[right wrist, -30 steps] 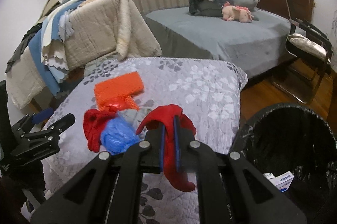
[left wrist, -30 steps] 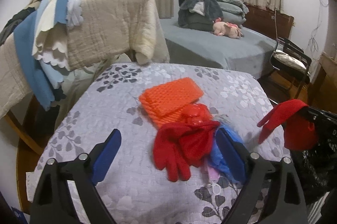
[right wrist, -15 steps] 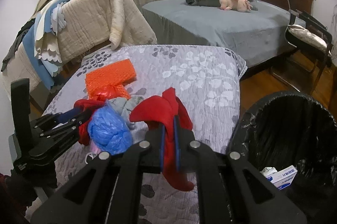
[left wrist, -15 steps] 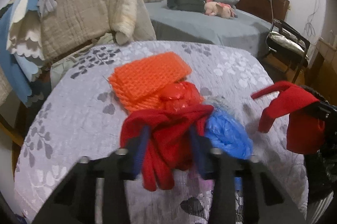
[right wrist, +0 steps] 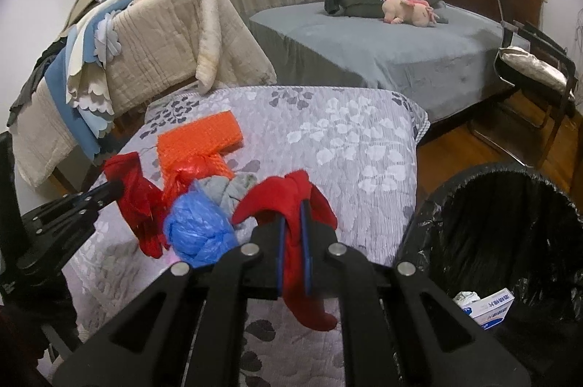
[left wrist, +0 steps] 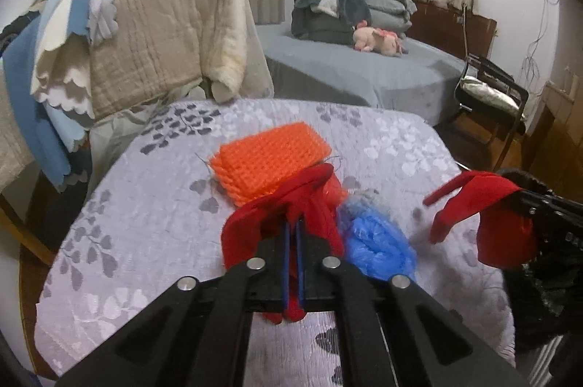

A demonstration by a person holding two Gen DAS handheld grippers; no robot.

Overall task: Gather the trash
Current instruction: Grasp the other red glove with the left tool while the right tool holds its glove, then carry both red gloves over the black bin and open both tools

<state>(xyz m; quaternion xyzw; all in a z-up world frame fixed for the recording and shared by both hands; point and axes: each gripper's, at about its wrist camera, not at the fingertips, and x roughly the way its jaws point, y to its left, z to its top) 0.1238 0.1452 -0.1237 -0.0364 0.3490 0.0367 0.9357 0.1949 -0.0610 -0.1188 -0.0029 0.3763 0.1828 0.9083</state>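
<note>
My left gripper [left wrist: 291, 230] has its jaws closing tight on a red glove [left wrist: 251, 226], and the blue pads pinch the cloth just above the table. That gripper also shows at the left of the right wrist view, with the glove [right wrist: 142, 201] drooping from its fingertips. My right gripper [right wrist: 293, 216] is shut on a second red glove [right wrist: 288, 194], held beside the black-lined bin [right wrist: 510, 234]. On the table lie an orange mesh net [left wrist: 269, 161], a blue plastic bag [left wrist: 379, 245], a red plastic bag [right wrist: 189, 172] and a grey rag [right wrist: 233, 186].
The table wears a grey leaf-print cloth [left wrist: 145, 205]. The bin holds a small white box [right wrist: 488, 308]. Quilts hang over a rack [left wrist: 164, 34] behind the table. A grey bed [right wrist: 382, 52] and a folding chair [right wrist: 528, 66] stand beyond.
My left gripper went from wide open to shut, moving in over the red glove and pinching it. The right gripper kept its hold on the other glove and stayed by the bin.
</note>
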